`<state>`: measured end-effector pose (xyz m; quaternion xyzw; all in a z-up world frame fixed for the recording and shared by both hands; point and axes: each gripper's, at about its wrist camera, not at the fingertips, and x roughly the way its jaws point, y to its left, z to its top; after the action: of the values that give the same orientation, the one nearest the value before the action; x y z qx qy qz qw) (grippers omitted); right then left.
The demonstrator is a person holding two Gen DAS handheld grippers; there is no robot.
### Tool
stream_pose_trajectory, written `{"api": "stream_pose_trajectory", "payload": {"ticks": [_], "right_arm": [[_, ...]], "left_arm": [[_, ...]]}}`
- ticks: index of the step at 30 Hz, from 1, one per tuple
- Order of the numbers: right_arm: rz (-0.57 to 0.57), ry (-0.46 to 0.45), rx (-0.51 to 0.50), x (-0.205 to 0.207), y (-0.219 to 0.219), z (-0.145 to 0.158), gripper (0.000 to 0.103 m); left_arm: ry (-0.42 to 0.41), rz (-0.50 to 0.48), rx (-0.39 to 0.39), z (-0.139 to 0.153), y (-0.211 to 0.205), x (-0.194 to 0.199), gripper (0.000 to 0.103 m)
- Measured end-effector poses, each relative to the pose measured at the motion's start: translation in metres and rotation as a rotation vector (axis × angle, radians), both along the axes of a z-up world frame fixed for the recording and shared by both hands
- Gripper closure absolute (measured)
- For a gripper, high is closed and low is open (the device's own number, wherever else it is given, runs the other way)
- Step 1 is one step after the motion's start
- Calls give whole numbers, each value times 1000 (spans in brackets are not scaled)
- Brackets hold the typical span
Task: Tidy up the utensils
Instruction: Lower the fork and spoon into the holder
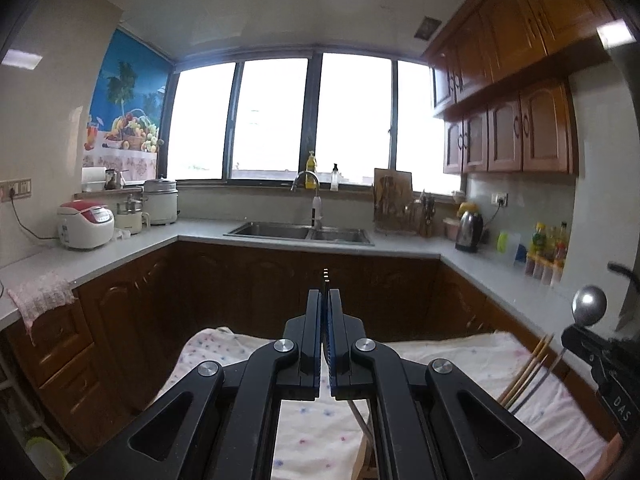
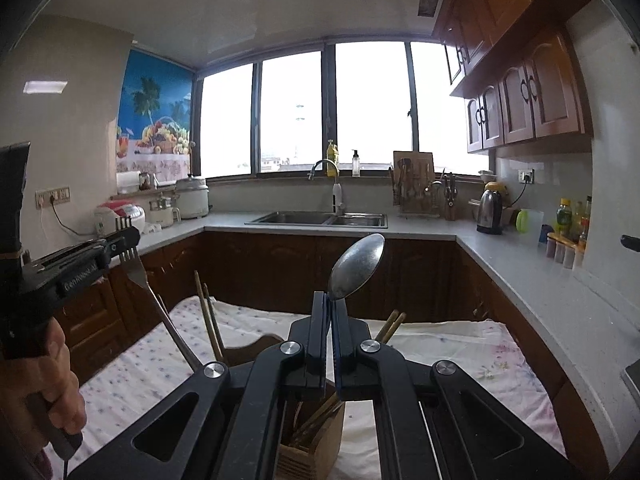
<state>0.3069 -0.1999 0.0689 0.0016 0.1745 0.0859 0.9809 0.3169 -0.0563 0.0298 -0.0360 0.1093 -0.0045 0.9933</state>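
My left gripper (image 1: pixel 325 300) is shut on a metal fork (image 1: pixel 327 278), seen edge-on with its tines up. In the right wrist view the left gripper (image 2: pixel 126 240) holds the fork (image 2: pixel 134 264) near its tines, handle slanting down toward the wooden holder (image 2: pixel 310 446). My right gripper (image 2: pixel 330 306) is shut on a metal spoon (image 2: pixel 358 266), bowl up, above the holder, which holds several wooden chopsticks (image 2: pixel 210 320). The spoon's bowl (image 1: pixel 589 305) and right gripper (image 1: pixel 588 350) show at the right of the left wrist view.
A table under a white dotted cloth (image 2: pixel 132 376) lies below both grippers. Beyond it stand dark cabinets, a grey counter (image 2: pixel 532 276) with a sink (image 2: pixel 318 219), a kettle (image 2: pixel 490 212), bottles (image 2: pixel 568 232) and rice cookers (image 2: pixel 120 216). A pink towel (image 1: pixel 42 290) hangs at left.
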Motion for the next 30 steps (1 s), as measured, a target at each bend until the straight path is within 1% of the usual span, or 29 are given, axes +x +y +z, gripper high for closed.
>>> {"api": "stream_pose_trajectory", "payload": {"ticks": [1, 3, 5, 9, 10, 14, 20, 26, 30], "right_arm": [[1, 4, -2, 2, 0, -4, 101], [1, 13, -8, 5, 2, -16, 101], [3, 28, -8, 10, 1, -23, 101], [19, 48, -1, 8, 2, -37, 101], [26, 56, -2, 8, 4, -39, 101], [48, 92, -8, 7, 8, -50, 101], [63, 192, 30, 12, 4, -69, 101], [46, 224, 81, 14, -8, -72, 101], [51, 238, 102, 16, -12, -72, 101]], "left_arm": [[4, 2, 8, -1, -3, 2, 103], [25, -1, 19, -13, -12, 9, 103], [38, 2, 24, -17, -15, 15, 103], [60, -25, 26, -29, -20, 21, 103], [63, -30, 30, -25, -15, 22, 103], [83, -58, 51, -25, -8, 19, 103], [127, -112, 55, -24, -1, 19, 102], [161, -146, 44, -16, 11, 32, 101], [186, -159, 27, -6, 20, 43, 101]]}}
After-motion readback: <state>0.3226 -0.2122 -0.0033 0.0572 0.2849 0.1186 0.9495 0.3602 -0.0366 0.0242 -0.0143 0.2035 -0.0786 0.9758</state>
